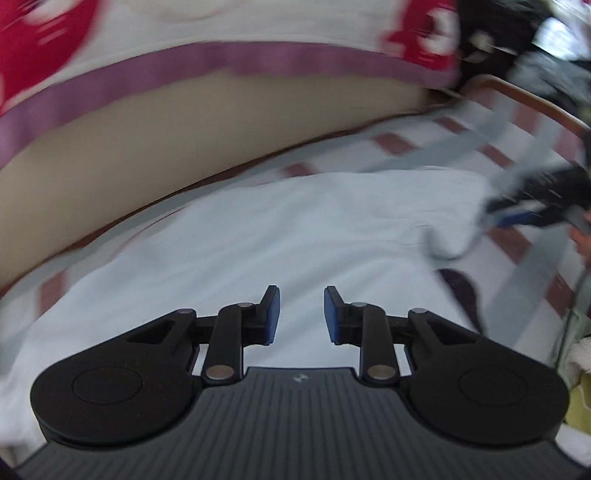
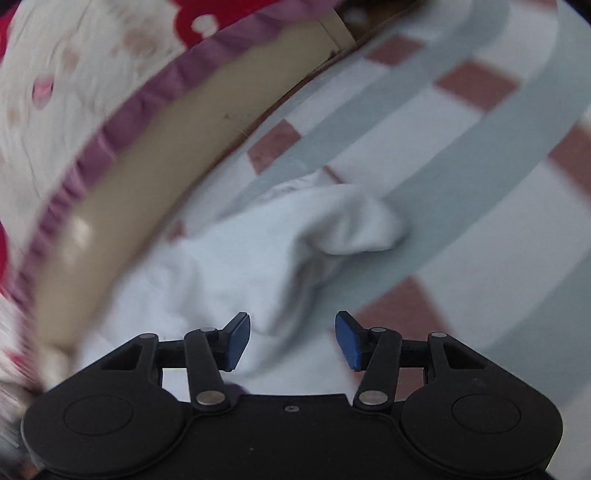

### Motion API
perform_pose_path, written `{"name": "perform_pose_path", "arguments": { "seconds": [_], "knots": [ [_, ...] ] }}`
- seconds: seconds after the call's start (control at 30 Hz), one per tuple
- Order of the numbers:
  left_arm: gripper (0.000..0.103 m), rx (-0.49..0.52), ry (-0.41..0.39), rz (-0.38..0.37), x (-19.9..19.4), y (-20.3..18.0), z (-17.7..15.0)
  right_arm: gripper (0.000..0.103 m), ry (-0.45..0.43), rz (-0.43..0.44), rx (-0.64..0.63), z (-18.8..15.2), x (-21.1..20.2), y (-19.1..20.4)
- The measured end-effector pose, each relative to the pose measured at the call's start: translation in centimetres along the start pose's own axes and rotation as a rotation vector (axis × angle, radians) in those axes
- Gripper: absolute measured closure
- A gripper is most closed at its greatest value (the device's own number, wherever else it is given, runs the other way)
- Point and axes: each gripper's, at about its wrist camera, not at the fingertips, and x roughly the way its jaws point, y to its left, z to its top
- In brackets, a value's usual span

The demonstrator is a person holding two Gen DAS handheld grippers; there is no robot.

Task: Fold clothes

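Observation:
A white garment (image 1: 258, 229) lies spread on a checked cloth with grey stripes and brown-red squares (image 1: 517, 258). My left gripper (image 1: 301, 314) is open and empty just above the garment's near part. My right gripper (image 2: 291, 341) is open and empty over the garment (image 2: 229, 266), near a bunched, raised fold (image 2: 354, 225) at its edge. The right gripper also shows in the left wrist view (image 1: 524, 210) at the far right, beside that fold (image 1: 448, 240). Both views are blurred by motion.
A beige panel (image 1: 147, 140) with a purple-edged, red-and-white patterned cover (image 1: 258, 62) runs along the far side of the cloth. Dark clutter (image 1: 517, 33) lies at the far right. A yellow-green item (image 1: 581, 398) sits at the right edge.

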Motion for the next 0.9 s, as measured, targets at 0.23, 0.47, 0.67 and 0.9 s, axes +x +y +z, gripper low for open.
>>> {"name": "perform_pose_path", "arguments": {
  "seconds": [0.23,0.47,0.67,0.9],
  "knots": [
    [0.074,0.097,0.034,-0.061,2.7,-5.4,1.0,0.034,-0.138,-0.03,0.034,1.8,2.1,-1.0],
    [0.067,0.24,-0.054,-0.005,2.3,-6.5,0.7,0.087,-0.348,0.015,-0.261,1.6,0.2,4.4],
    [0.061,0.068,-0.073,-0.068,2.4,-3.9,0.3,0.083,-0.157,0.347,-0.606,-2.1,0.1,10.9],
    [0.059,-0.07,-0.024,-0.035,2.9,-2.0,-2.6,0.067,0.086,0.466,-0.578,-1.8,1.5,10.9]
  ]
}}
